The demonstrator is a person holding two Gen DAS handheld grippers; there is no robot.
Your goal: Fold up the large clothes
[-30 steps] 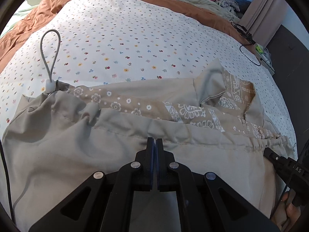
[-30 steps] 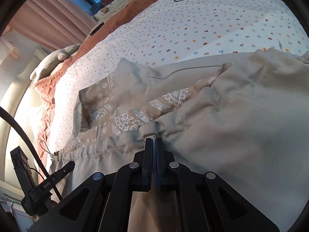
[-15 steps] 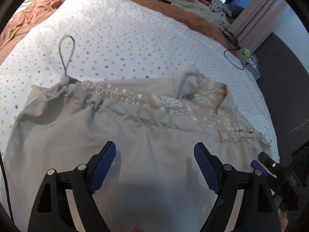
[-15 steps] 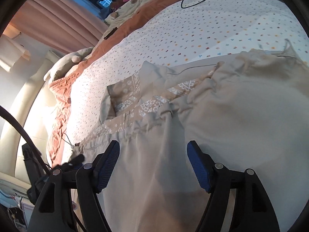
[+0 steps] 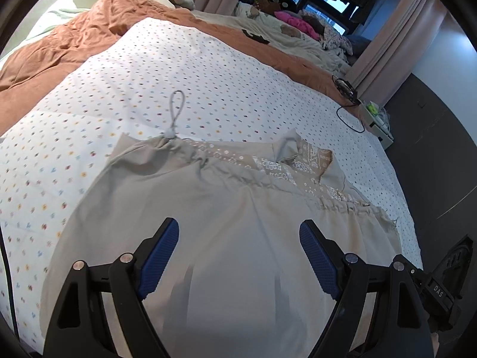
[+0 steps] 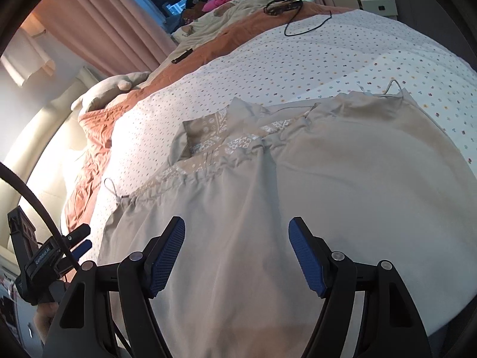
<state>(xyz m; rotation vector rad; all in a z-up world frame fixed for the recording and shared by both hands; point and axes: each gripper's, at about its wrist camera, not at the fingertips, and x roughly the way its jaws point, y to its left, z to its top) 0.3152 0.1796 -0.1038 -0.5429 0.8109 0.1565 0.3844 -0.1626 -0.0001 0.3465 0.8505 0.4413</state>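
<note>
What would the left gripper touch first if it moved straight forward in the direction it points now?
Most likely the beige garment. The left gripper is open and its line passes over plain cloth toward the gathered waistband. How high it is above the cloth is unclear, so the exact contact spot is uncertain.

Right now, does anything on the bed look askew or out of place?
Mostly tidy. The beige garment lies flat, but a flap near its gathered edge is turned back, showing the patterned lining. A drawcord loop trails onto the dotted sheet. Both tongs, left and right, are open.
</note>
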